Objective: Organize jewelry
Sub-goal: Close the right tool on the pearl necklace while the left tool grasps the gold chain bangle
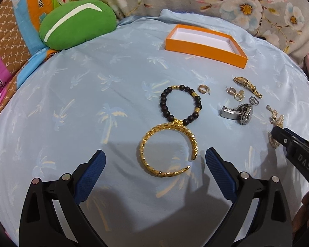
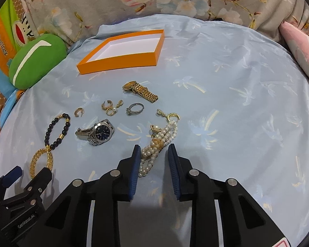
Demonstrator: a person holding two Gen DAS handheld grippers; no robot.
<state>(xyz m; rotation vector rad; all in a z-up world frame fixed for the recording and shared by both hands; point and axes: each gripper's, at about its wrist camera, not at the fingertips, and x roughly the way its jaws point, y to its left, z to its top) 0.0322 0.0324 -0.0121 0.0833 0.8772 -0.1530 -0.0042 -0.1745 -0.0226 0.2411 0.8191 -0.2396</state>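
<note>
On the pale blue palm-print sheet, the left gripper hangs with its jaws spread wide on either side of the gold bangle, clear of it and holding nothing. The bangle touches the black bead bracelet just beyond. Further right lie small gold earrings, a silver watch and a gold watch. The right gripper has its jaws narrowed around the pearl bracelet, which lies between them; contact cannot be told. The empty orange box sits behind.
</note>
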